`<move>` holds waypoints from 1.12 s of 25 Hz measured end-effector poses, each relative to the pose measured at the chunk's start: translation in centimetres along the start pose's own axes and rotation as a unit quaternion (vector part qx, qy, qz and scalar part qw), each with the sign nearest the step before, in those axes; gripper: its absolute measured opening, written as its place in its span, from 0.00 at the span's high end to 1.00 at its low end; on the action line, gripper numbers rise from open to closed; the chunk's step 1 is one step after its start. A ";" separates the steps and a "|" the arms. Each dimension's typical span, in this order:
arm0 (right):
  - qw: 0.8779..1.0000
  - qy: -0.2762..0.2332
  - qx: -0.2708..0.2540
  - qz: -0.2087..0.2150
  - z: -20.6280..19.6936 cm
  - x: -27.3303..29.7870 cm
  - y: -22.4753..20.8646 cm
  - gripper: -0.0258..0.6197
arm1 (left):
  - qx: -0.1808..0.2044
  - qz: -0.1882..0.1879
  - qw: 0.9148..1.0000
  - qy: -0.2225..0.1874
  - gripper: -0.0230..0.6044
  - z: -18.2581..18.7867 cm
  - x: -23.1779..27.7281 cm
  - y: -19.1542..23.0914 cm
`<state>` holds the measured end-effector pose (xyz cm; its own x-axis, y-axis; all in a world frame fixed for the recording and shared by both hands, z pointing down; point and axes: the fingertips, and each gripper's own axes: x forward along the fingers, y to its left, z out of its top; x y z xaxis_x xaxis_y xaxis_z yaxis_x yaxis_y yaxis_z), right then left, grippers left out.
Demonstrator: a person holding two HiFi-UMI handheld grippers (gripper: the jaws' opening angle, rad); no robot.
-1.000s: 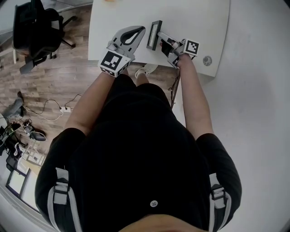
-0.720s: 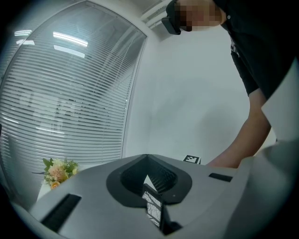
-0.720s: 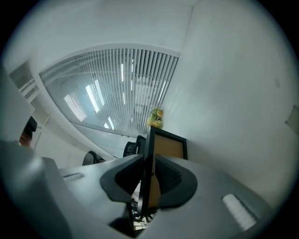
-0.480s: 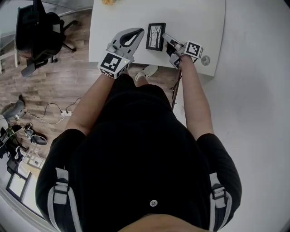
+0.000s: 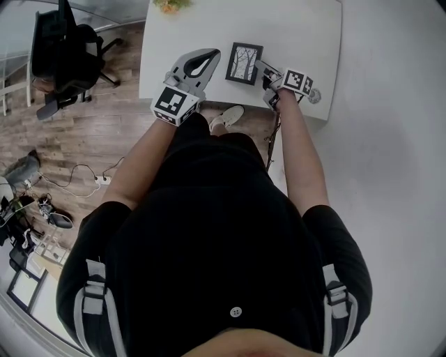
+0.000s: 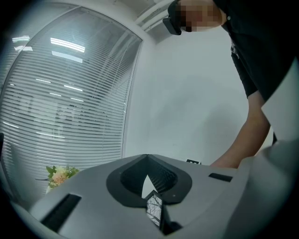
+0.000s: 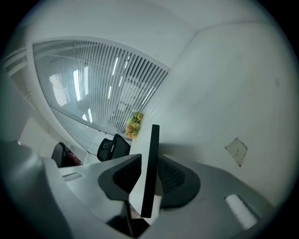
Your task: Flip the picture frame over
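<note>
Nearly done: picture frame (image 5: pixel 244 63) lies on bench (image 5: pixel 306 28), print side up; flip looks complete. Your right claw (image 5: pixel 263 69): jaws have just been opening, frame's edge between them, grip loose; withdrawing is what's left. Your left claw (image 5: pixel 212 52) closed, empty.

We note a white table (image 5: pixel 306 21) standing on wood-plank floor (image 5: pixel 83 132), a black office chair (image 5: pixel 63 49) and loose cables (image 5: pixel 77 171) off to its left; plain white wall (image 6: pixel 187 102); slatted blinds (image 6: pixel 65 102) behind glass, strip lights glinting
</note>
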<state>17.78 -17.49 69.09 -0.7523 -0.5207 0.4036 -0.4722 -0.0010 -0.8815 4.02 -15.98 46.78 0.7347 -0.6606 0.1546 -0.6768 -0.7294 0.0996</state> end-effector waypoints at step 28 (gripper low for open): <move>0.881 -0.103 -0.462 -0.007 4.0 -9.2 21.6 0.71 | 0.015 -0.033 0.999 -0.015 0.96 5.8 1.3 -3.0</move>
<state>16.30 -16.11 45.36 -0.6887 -0.6704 0.2763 -0.7251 0.6365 -0.2630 7.27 -15.72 40.97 0.7789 -0.6158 0.1188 -0.6257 -0.7761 0.0790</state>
